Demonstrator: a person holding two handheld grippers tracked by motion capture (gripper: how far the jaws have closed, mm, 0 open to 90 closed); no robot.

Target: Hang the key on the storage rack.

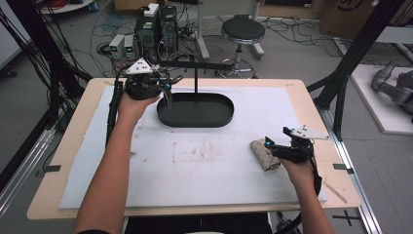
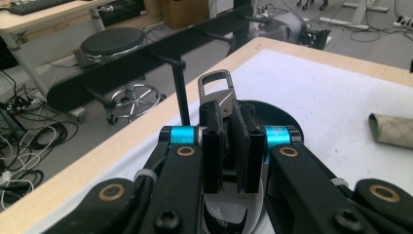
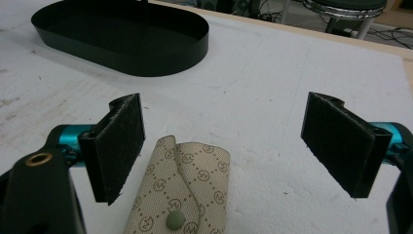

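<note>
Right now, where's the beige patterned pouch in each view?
High view: pouch lower right, on the white mat.
Left gripper view: pouch at the right edge, mid-height.
Right gripper view: pouch bottom centre, low between the open jaws.
Shared landmark: the black oval tray, beyond the pouch on the mat.

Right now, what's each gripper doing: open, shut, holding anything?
Left gripper: shut on a metal clip, held up beside the black stand.
Right gripper: open, holding nothing; the patterned pouch lies between its pads, untouched.
</note>
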